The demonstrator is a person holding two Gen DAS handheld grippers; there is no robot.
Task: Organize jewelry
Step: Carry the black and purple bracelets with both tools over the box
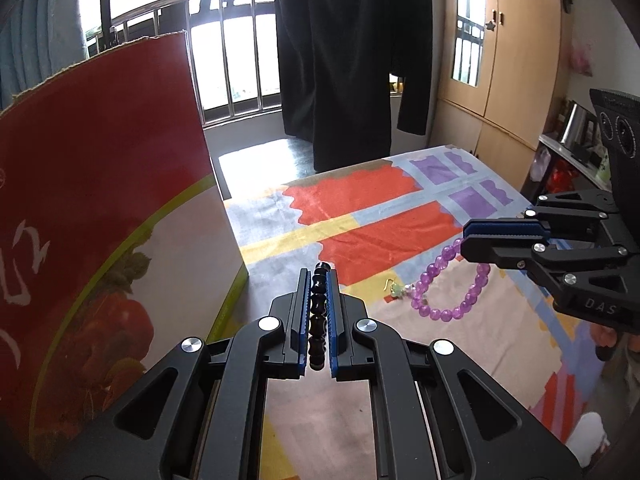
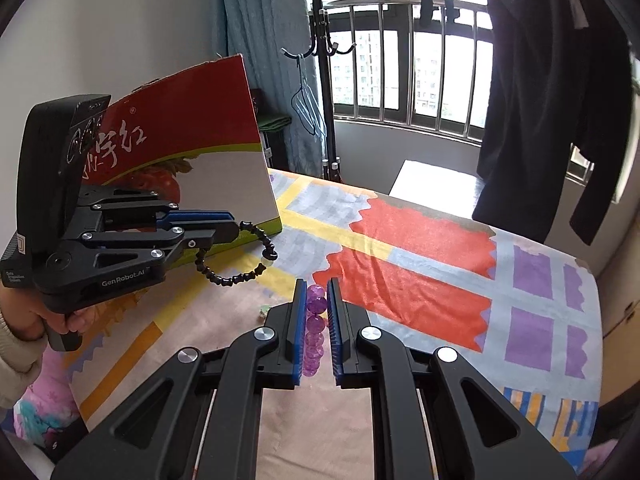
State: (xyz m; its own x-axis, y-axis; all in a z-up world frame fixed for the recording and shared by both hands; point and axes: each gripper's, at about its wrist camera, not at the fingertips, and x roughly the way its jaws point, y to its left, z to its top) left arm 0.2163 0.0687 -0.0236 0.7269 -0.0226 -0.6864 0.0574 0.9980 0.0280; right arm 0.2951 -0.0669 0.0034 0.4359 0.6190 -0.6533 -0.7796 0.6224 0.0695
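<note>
- Where the left wrist view looks down, the left gripper [image 1: 319, 280] pinches a black bead bracelet [image 1: 318, 312] above the patterned cloth [image 1: 372, 216], beside a red box [image 1: 100, 200].
- Right wrist view: the right gripper [image 2: 317, 292] pinches a purple bead bracelet [image 2: 314, 328] over the same cloth.

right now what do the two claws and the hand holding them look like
Both claws are matte black plastic linkages with round silver pivot screws and ribbed blue pads. The left claw carries white "GenRobot.AI" lettering and a boxy black camera block; the right claw shows embossed "DAS". A hand grips the left handle, wearing a cream knit sleeve.
</note>
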